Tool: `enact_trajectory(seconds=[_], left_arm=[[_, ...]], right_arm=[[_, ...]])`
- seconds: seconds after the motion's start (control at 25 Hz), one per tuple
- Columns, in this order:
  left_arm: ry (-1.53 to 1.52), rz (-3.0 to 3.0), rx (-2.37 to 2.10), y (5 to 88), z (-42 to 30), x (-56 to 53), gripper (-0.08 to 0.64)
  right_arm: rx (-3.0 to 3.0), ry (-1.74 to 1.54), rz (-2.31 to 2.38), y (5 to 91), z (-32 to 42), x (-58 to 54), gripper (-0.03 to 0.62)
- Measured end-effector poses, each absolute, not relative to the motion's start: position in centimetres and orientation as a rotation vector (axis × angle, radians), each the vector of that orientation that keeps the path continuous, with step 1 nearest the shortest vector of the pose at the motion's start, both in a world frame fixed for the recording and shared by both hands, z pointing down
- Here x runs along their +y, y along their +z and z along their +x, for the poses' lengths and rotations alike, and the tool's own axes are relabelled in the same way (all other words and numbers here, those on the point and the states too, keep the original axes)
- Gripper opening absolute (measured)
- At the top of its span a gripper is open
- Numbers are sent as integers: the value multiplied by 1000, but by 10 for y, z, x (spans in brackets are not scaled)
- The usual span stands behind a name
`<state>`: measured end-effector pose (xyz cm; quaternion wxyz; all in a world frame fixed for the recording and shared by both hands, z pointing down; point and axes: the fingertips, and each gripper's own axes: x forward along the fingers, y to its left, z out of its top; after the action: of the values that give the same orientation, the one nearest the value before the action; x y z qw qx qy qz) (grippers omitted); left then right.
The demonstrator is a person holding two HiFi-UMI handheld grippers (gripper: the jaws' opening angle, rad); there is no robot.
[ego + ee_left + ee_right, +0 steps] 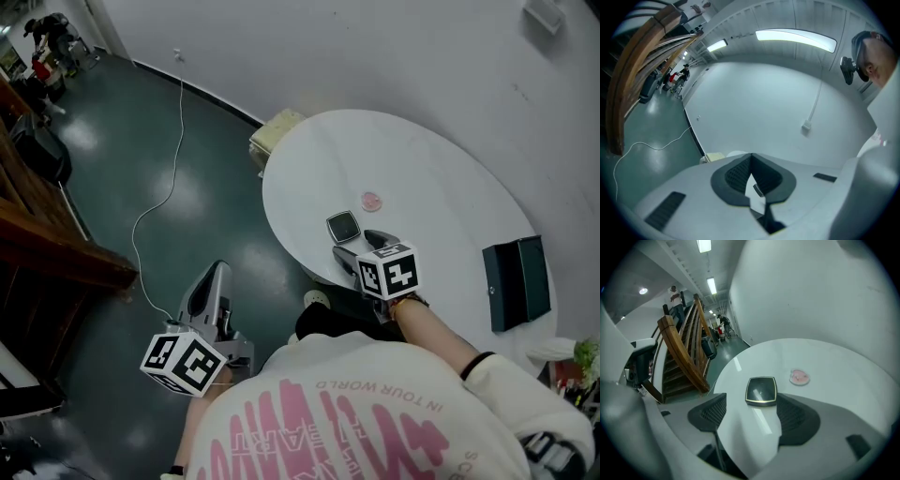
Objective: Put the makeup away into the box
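Note:
A black square compact with a gold rim lies on the white round table. A small pink round makeup piece lies just beyond it. The dark box sits near the table's right edge. My right gripper is open and angled down at the table, the compact just ahead of its fingertips and apart from both pads. My left gripper hangs over the floor, left of the table, its pads meeting at the tip with nothing between them.
A cream-coloured block stands by the table's far-left rim. A white cable runs across the dark green floor. A wooden staircase rises at the left. People stand far off in the top-left corner.

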<state>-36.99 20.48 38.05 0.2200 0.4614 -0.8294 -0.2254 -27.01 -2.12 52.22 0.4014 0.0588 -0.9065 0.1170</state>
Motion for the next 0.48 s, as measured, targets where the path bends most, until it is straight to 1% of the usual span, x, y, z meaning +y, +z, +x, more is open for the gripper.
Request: enact_trajectory(seconds=[0.24, 0.48], left_arm=[[-623, 1236, -2305, 383, -386, 201, 3], [-608, 1222, -2309, 385, -400, 199, 3]], right_arm=[[-2223, 254, 142, 542, -288, -31, 344], [-2167, 232, 147, 555, -296, -32, 344]])
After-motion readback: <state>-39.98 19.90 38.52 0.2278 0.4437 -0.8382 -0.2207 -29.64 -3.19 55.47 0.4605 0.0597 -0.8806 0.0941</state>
